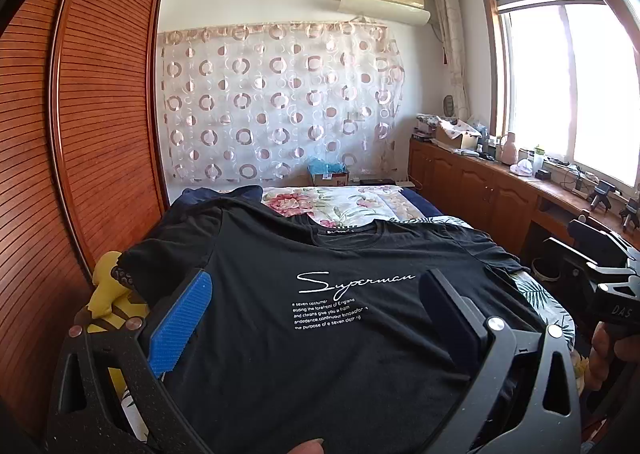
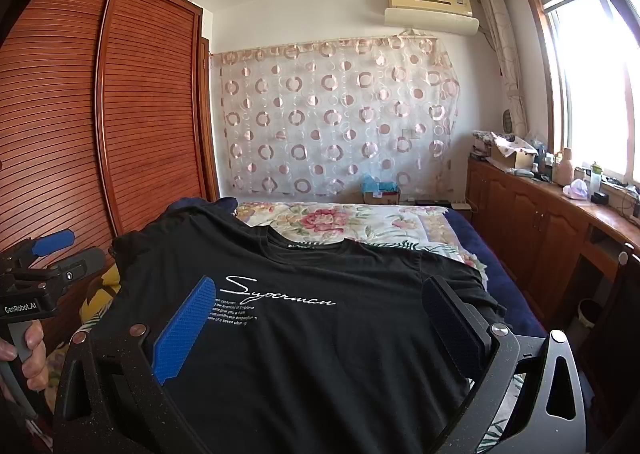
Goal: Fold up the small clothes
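Observation:
A black T-shirt (image 1: pixel 320 354) with white "Superman" lettering lies spread flat, front up, on the bed, collar toward the far wall. It also shows in the right wrist view (image 2: pixel 320 342). My left gripper (image 1: pixel 316 294) is open above the shirt's lower half, its blue-padded fingers (image 1: pixel 180 318) wide apart, holding nothing. My right gripper (image 2: pixel 316 298) is open the same way over the shirt's near part. The left gripper's body shows at the left edge of the right wrist view (image 2: pixel 44 266). The right gripper's body shows at the right edge of the left wrist view (image 1: pixel 608 278).
A floral quilt (image 1: pixel 344 206) covers the bed beyond the shirt. A slatted wooden wardrobe (image 1: pixel 100 126) stands close on the left. A low wooden cabinet (image 1: pixel 480 182) with clutter runs under the window on the right. A yellow cloth (image 1: pixel 108 294) lies at the shirt's left.

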Available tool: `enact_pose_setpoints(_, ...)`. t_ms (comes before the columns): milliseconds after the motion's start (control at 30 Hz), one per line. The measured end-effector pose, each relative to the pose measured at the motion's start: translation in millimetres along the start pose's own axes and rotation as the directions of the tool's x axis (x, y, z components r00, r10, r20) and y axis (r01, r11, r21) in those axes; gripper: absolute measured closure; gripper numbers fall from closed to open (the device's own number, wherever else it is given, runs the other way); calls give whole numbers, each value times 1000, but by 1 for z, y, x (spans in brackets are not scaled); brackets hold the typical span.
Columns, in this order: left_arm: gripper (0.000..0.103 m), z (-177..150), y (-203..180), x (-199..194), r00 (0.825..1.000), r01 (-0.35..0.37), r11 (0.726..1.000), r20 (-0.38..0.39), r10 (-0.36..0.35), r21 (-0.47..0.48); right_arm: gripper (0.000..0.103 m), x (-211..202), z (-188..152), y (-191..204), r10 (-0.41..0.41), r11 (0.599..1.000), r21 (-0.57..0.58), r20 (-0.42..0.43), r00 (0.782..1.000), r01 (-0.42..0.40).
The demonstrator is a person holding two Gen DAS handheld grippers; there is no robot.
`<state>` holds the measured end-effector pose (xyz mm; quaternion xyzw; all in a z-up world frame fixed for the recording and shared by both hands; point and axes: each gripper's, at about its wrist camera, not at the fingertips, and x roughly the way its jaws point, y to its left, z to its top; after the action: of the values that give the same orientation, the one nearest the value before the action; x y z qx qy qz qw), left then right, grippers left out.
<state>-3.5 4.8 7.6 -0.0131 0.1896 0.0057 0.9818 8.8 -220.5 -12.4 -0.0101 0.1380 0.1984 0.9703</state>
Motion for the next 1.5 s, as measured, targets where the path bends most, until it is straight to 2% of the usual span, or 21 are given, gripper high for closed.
enact_pose_setpoints(1500, 0, 8, -6, -8, 1000, -8, 1000, 21, 7, 20, 0, 2, -1, 1, 3, 1000, 4, -5, 1000, -3)
